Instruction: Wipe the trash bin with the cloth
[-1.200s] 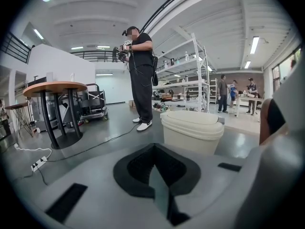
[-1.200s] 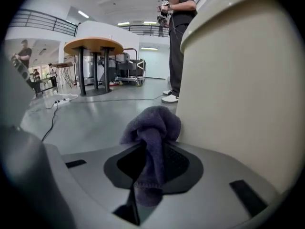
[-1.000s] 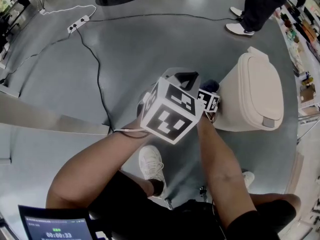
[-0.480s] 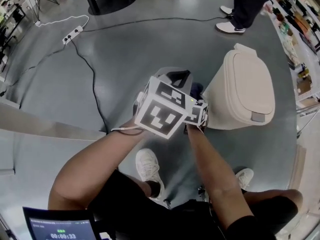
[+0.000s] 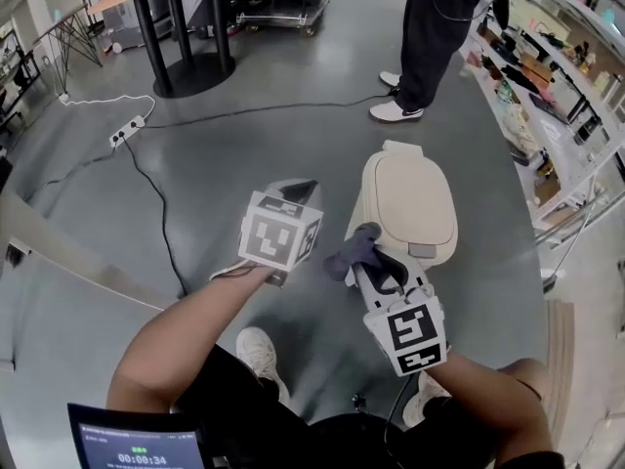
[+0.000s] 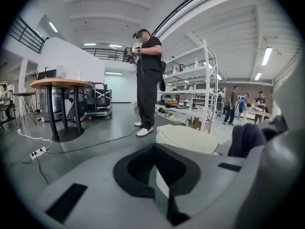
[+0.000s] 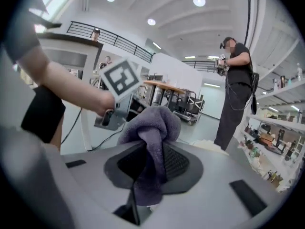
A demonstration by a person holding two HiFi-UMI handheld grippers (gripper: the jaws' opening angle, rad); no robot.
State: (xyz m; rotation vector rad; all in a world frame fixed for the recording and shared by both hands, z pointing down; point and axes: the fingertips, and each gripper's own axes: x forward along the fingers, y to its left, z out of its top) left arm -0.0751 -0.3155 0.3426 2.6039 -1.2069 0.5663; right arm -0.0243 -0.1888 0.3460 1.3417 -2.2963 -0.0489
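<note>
Right tongs (image 5: 374, 270) clamped on the purple cloth (image 5: 352, 252), at the bin's (image 5: 408, 195) near-left side; contact unclear. Left tongs (image 5: 296, 193) closed, empty, just beside the bin.

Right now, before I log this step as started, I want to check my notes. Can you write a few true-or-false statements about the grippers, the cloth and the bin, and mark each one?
1. The right gripper is shut on the cloth. True.
2. The trash bin has its lid raised. False: the lid is down.
3. The left gripper holds a second cloth. False: its jaws are together with nothing between them.
4. A person in dark trousers stands beyond the trash bin. True.
</note>
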